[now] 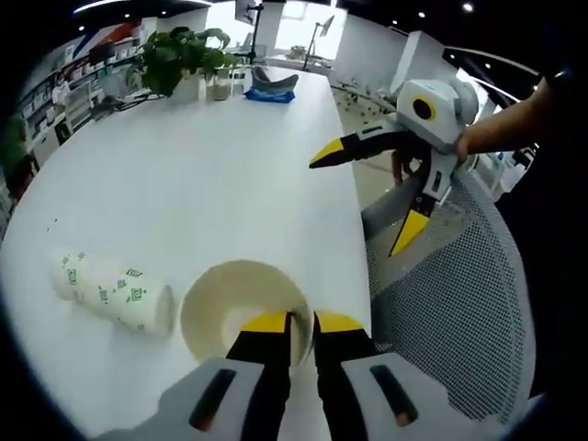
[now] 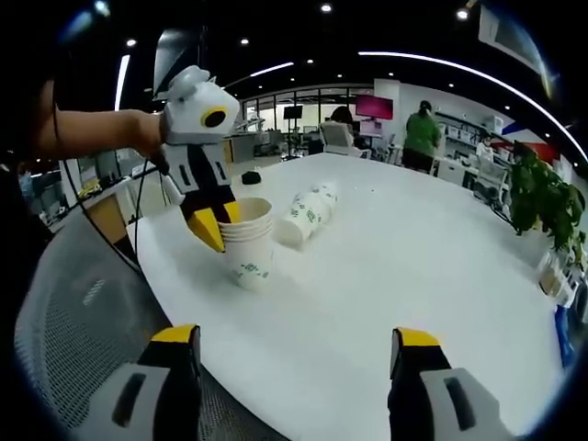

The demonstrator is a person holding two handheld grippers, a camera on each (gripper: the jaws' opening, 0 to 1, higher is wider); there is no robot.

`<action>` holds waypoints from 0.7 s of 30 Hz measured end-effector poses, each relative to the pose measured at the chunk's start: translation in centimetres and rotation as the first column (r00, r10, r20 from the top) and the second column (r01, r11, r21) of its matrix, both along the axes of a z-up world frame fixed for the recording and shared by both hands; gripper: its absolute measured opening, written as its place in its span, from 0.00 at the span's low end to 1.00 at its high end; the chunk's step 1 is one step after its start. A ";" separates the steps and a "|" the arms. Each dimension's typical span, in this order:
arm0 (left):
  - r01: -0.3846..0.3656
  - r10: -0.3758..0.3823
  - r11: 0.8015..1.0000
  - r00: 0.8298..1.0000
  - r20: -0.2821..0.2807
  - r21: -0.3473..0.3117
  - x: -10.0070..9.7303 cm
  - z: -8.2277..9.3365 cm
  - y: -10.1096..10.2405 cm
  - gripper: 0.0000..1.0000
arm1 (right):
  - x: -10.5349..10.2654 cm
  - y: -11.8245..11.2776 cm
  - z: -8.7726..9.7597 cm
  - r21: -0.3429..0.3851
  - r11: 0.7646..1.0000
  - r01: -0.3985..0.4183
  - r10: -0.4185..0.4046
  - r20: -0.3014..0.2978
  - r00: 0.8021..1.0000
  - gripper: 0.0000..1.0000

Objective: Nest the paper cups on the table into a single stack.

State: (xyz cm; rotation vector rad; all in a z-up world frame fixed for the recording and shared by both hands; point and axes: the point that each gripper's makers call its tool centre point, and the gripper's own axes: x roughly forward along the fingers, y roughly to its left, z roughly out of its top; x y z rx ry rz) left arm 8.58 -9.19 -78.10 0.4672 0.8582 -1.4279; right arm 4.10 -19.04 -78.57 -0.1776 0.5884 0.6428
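Two claws: left claw (image 1: 301, 323) pinching the upright cup stack's (image 2: 246, 241) rim, right claw (image 2: 299, 344) wide, green-printed cups (image 2: 306, 214) lying beyond.

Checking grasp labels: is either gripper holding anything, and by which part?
Left gripper holds the upright stack of white paper cups with green print by the rim, one jaw inside, one outside. Right gripper is open, holding nothing.

bright ceiling lights (image 2: 326, 8), glare on white table (image 1: 184, 175), fisheye-warped edges.
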 end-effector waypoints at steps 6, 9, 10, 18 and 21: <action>-0.001 0.001 1.000 1.000 0.000 -0.021 -0.3 0.9 0.0 0.05 | -0.1 0.2 0.1 -0.003 1.000 -0.002 0.002 -0.004 1.000 0.85; -0.006 0.006 0.999 1.000 0.003 -0.033 -0.3 1.5 0.0 0.06 | -0.1 0.1 0.0 -0.003 1.000 -0.001 0.001 -0.004 1.000 0.85; -0.007 0.007 0.999 1.000 0.004 -0.038 -0.3 1.8 0.0 0.06 | -0.1 0.1 0.0 -0.003 1.000 -0.001 0.001 -0.005 1.000 0.85; -0.005 0.009 0.997 0.999 0.052 -0.083 0.9 4.2 0.2 0.07 | -0.1 0.2 0.1 -0.004 1.000 -0.006 0.006 -0.008 1.000 0.85; -0.019 0.027 0.995 0.997 0.078 -0.097 1.8 5.4 0.2 0.07 | -0.1 0.1 0.0 -0.003 1.000 -0.005 0.005 -0.007 1.000 0.85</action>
